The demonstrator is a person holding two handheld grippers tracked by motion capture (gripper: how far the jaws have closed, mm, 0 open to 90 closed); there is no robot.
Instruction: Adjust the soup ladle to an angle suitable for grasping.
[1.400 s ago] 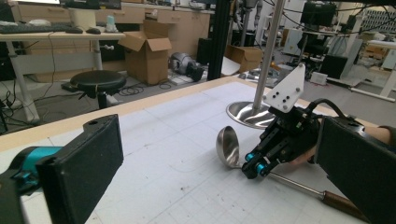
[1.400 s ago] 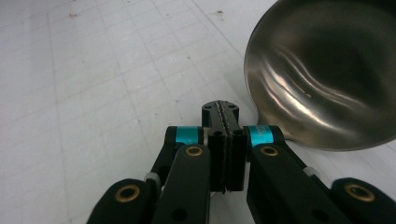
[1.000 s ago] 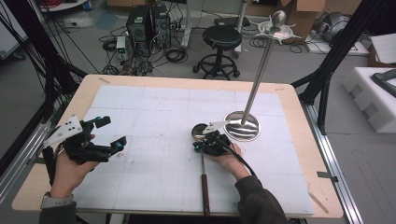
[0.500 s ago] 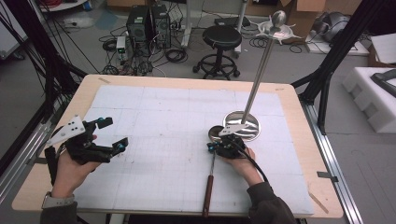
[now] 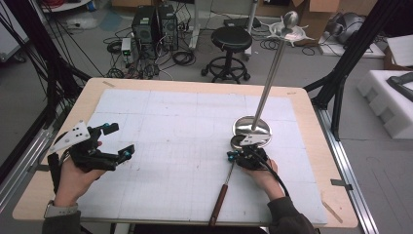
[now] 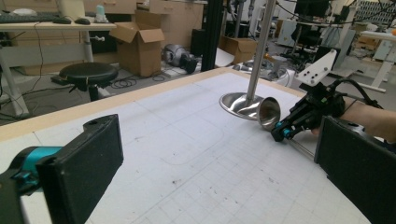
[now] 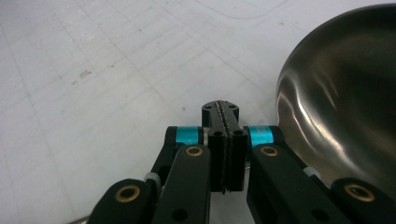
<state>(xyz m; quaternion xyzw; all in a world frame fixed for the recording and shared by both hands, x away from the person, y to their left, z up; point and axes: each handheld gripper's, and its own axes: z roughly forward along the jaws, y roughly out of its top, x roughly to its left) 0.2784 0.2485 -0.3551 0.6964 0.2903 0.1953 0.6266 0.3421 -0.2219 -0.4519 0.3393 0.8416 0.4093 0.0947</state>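
Right tongs: clenched, the jaws pressed flat together with nothing that we can see between them in the right gripper view. They sit low on the worktop at about four o'clock from its centre. We cannot tell whether they touch the ladle.

Left tongs: released, jaws wide apart and empty, held above the mat at nine o'clock, well apart from everything else.

The ladle lies flat. Its steel bowl is tipped on its side just beyond the right tongs at twelve o'clock, and its shaft runs back under them towards seven o'clock, the wooden grip near the front edge.

The stand has a round base just beside the ladle bowl at twelve to one o'clock (touching or not, we cannot say).

Hazards, in our judgement: any forward push of the clenched tongs would drive the bowl against the base. That could jar or tip the tall stand, which looks top-heavy. A sideways sweep could swing the wooden grip off the front edge.

Open room: the whole mat from ten to twelve o'clock is bare, and the left tongs have free travel rightwards. The right side is narrower, with the worktop edge near at three o'clock.
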